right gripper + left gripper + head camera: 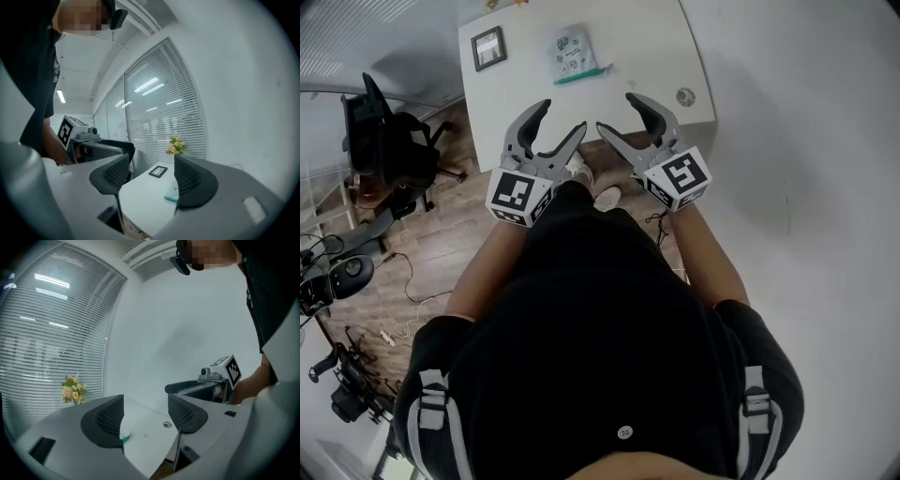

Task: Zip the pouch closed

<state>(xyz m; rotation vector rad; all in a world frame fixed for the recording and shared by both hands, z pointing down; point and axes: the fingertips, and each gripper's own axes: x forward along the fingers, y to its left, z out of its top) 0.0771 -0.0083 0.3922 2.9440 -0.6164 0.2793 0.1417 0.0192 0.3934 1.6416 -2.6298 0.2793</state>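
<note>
A small pale pouch (572,52) with a green zipper edge lies flat on the white table (637,56), toward its far side. Both grippers hang in the air short of the table's near edge, well apart from the pouch. My left gripper (561,119) is open and holds nothing. My right gripper (617,112) is open too, also with nothing in it. In the left gripper view only the pouch's green tip (125,438) peeks past the left jaw. In the right gripper view the pouch (171,193) is partly hidden behind the right jaw.
A dark picture frame (488,47) lies on the table left of the pouch, and a small round disc (685,97) near its right front corner. Yellow flowers (176,145) stand at the far end. An office chair (389,141) and cables are on the floor at left.
</note>
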